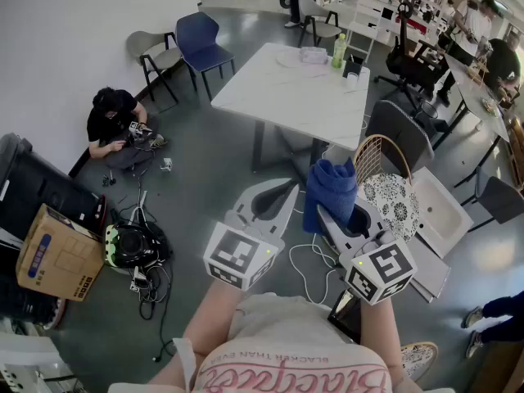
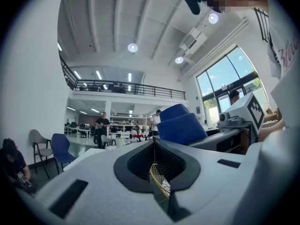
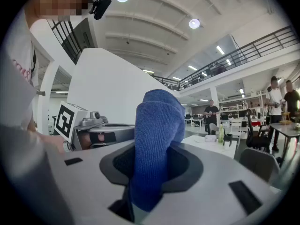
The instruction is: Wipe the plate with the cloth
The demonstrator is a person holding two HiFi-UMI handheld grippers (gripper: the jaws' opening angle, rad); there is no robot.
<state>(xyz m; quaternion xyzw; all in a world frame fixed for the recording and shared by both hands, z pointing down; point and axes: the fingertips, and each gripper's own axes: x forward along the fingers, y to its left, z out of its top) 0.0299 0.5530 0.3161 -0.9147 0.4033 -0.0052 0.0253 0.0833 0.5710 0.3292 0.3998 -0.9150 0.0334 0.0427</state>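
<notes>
My right hand-held gripper (image 3: 151, 170) is clamped on the blue cloth (image 3: 157, 135); my left hand-held gripper (image 2: 154, 143) is closed on nothing. The patterned plate (image 1: 395, 203) sits just beyond the cloth, partly hidden behind it.

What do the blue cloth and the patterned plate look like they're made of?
The blue cloth looks like microfibre or terry: its surface is fuzzy and finely ribbed. The plate seems glazed ceramic, white with a dark floral print, possibly melamine.

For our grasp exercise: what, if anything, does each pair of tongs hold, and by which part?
The right tongs pinch the blue terry cloth by one bunched end; the left tongs are shut and empty.
</notes>
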